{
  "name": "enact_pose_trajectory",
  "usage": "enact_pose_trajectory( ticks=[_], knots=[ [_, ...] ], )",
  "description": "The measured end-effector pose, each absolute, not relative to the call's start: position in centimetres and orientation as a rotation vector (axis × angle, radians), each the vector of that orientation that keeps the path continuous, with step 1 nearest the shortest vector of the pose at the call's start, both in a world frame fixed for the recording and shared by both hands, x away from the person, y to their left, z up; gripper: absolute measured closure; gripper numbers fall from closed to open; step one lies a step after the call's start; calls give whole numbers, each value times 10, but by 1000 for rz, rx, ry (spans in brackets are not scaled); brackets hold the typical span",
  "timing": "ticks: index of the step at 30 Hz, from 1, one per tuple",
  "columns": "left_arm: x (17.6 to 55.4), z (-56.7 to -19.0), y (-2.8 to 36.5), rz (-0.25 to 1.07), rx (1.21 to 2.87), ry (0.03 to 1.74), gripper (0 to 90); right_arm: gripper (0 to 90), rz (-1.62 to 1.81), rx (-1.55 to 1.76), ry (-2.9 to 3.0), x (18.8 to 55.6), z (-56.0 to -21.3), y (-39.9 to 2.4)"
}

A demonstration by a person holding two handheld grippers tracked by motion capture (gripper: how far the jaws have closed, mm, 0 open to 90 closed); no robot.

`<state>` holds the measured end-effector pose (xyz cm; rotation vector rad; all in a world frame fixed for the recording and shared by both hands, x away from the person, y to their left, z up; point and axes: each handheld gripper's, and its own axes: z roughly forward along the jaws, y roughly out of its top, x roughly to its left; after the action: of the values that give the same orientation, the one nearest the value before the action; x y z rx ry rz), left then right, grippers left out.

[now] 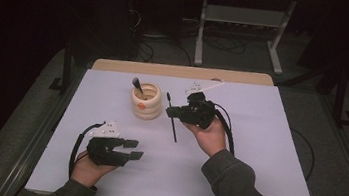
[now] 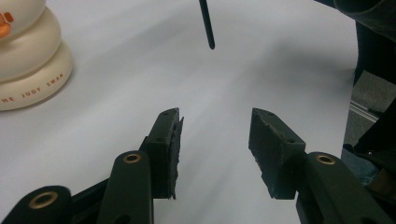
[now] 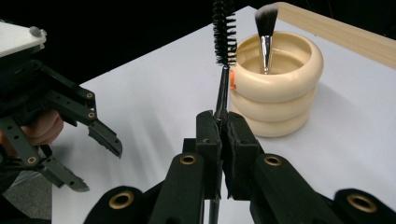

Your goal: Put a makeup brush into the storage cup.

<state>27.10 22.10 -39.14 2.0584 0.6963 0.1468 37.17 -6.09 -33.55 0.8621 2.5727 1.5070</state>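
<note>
1. The right tool was clamped on the thin handle of a bristle brush, its jaws pressed together around the stem; in the right gripper view the brush stood bristles-up just beside the holder.
2. The cream ringed holder sat on the white surface, at about nine o'clock from the right tool, and a soft makeup brush already stood inside it.
3. The left tool rested at about seven o'clock from the holder, well apart from it, jaws apart with nothing between them.
4. Judged progress: one brush stowed; the held brush was lifted near the holder's rim but not yet placed inside.
</note>
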Motion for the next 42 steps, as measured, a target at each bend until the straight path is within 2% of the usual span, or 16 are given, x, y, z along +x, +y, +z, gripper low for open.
enact_pose_trajectory(
  ticks=[23,42],
  knots=[
    [272,-391,225,160,2051,708,500,846,1479,855,2549,398,-311,-46],
    [273,-387,229,160,2058,702,496,846,1505,858,2511,434,-285,-21]
  ],
)
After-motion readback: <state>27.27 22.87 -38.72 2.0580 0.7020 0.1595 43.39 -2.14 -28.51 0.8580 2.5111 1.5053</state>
